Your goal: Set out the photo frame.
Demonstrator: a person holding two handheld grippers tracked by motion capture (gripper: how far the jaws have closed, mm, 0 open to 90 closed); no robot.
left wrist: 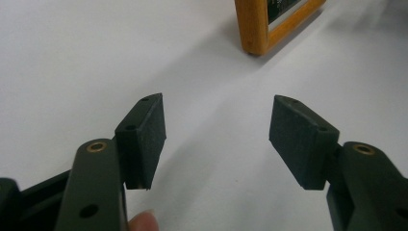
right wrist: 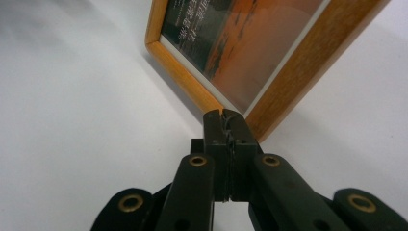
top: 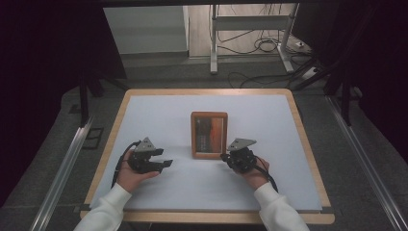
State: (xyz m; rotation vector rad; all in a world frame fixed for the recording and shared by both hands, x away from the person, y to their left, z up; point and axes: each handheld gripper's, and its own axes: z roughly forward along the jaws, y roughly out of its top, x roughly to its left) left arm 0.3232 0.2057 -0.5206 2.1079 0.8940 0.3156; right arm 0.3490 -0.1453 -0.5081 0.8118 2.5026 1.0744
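On the white table surface (top: 159,115), one wooden picture frame (top: 209,135) is lying flat near the middle, and two grippers are sitting at its near side, one in each of the person's hands. At the left, the left gripper (top: 163,162) is resting well apart from the frame, its jaws standing wide open with nothing between them; in the left gripper view, a fingertip (left wrist: 143,222) is peeking up at the bottom edge, and the frame is showing as a single cut-off corner (left wrist: 262,26) at the top. At the right, the right gripper (top: 225,156) is sitting at the frame's near right corner with its jaws pressed closed together, tips right at the corner (right wrist: 231,108); whether they are touching the wood is hard to tell. Inside the frame, an orange and dark picture with pale lettering is showing, too small and blurred to read. Two white sleeves (top: 108,209) are entering from the bottom, cut off by the edge.
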